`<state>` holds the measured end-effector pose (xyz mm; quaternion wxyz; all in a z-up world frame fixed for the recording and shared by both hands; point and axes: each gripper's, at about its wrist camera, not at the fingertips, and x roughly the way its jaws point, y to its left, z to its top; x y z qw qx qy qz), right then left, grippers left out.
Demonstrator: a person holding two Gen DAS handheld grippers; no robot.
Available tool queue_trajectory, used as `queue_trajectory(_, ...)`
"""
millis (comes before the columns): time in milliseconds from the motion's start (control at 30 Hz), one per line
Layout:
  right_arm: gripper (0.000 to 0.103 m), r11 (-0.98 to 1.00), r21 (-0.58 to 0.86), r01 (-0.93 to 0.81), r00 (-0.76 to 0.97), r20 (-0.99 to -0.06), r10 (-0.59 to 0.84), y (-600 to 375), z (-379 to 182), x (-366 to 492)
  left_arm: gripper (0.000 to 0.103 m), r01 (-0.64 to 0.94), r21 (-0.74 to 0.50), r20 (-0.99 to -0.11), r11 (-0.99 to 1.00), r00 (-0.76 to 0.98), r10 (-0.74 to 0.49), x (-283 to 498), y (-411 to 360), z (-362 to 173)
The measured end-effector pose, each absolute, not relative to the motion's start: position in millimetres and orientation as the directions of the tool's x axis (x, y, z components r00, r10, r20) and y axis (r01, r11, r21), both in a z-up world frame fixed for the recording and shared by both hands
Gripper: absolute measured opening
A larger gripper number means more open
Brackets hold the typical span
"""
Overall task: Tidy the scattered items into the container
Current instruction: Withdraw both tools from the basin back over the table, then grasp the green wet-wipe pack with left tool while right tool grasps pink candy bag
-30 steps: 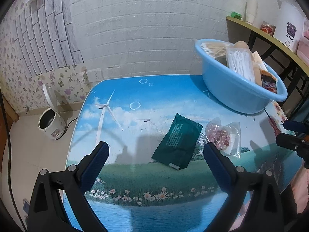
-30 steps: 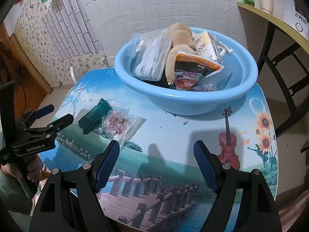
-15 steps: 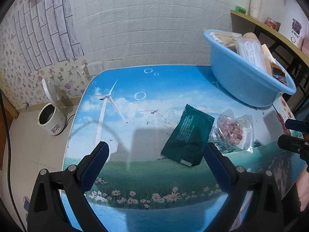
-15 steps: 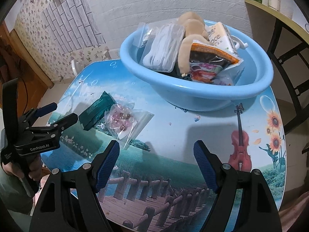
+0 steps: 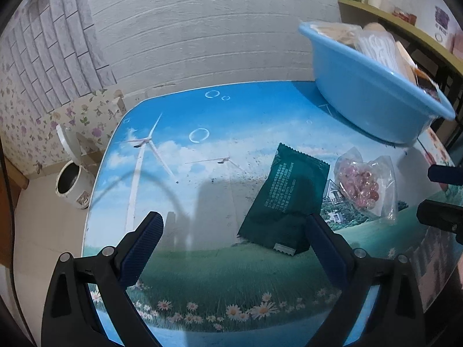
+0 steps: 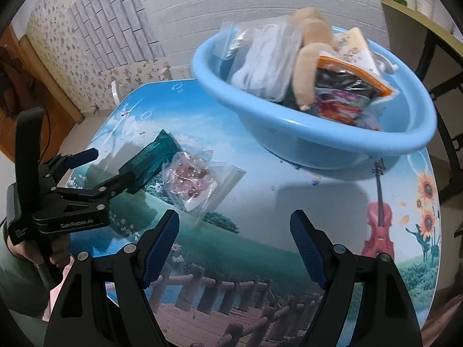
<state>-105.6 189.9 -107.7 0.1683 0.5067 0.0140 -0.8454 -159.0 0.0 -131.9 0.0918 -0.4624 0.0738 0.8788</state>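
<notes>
White-brick wall backs a picture-printed surface (image 5: 202, 159). Both the left hand-held gripper (image 5: 231, 231) and the right hand-held gripper (image 6: 234, 225) hang spread, empty. Green packet (image 5: 289, 199) and bead bag (image 5: 361, 182) await pickup into the basin (image 6: 318, 141): lower, pinch.

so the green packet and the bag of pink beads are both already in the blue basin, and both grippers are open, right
Not quite. The green packet and the bag of pink beads lie on the table, outside the blue basin, as the right wrist view shows. The rest holds: the left gripper and right gripper are open.
</notes>
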Motion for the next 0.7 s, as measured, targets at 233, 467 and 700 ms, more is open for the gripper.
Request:
queue_trajectory(233, 0.075, -0.933, 0.136, 0.334, -0.424, -0.862, -0.277, 178, -113, -107, 0.099, -0.277, 0.043, -0.826, -0.960, -0.550, 0.121, -163, 7, -136)
queue_trajectory(467, 0.075, -0.933, 0.142, 0.331, -0.412, -0.868, -0.278, 178, -119, -114, 0.099, -0.351, 0.026, -0.828, -0.936, -0.533, 0.176, -163, 18, -136)
queue_trajectory(700, 0.075, -0.929, 0.136, 0.343, -0.406, -0.871, -0.277, 171, -125, -121, 0.094, -0.410, -0.008, -0.828, -0.912, -0.508, 0.236, -164, 24, -137)
